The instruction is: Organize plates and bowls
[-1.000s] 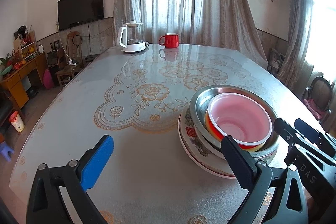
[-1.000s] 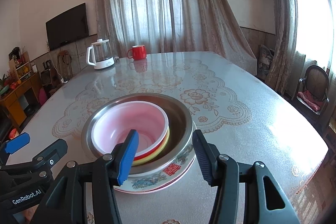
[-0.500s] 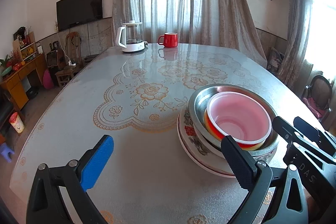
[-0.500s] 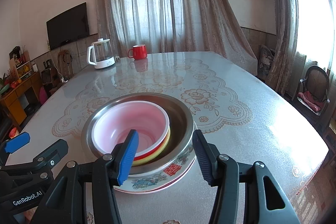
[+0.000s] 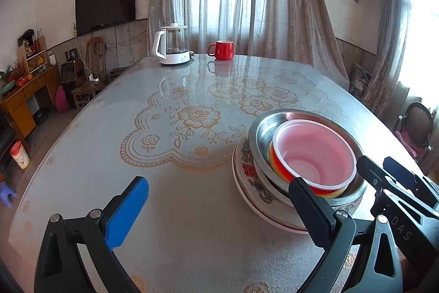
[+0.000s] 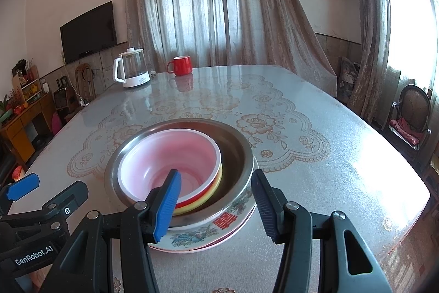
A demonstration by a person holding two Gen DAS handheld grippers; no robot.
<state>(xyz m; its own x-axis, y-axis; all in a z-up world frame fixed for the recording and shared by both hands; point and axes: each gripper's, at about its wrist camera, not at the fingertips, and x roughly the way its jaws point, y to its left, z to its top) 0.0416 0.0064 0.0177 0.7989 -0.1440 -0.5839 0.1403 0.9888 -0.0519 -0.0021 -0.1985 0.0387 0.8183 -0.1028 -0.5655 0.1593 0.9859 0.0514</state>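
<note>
A stack stands on the table near its front edge: a patterned plate [image 6: 219, 234] at the bottom, a steel bowl [image 6: 236, 144] on it, and a red bowl with a pink inside [image 6: 170, 155] nested over a yellow one [image 6: 216, 183]. The stack also shows in the left wrist view, with the plate [image 5: 247, 183], steel bowl [image 5: 263, 128] and red bowl [image 5: 315, 153]. My right gripper [image 6: 216, 203] is open and empty, just in front of the stack's near rim. My left gripper [image 5: 219, 213] is open and empty, left of the stack.
A white-based glass kettle [image 5: 172, 48] and a red mug [image 5: 221, 50] stand at the table's far end. The table [image 5: 137, 155] has a floral cloth under glass. A chair [image 6: 411, 114] stands off the right side, shelves and a TV on the left.
</note>
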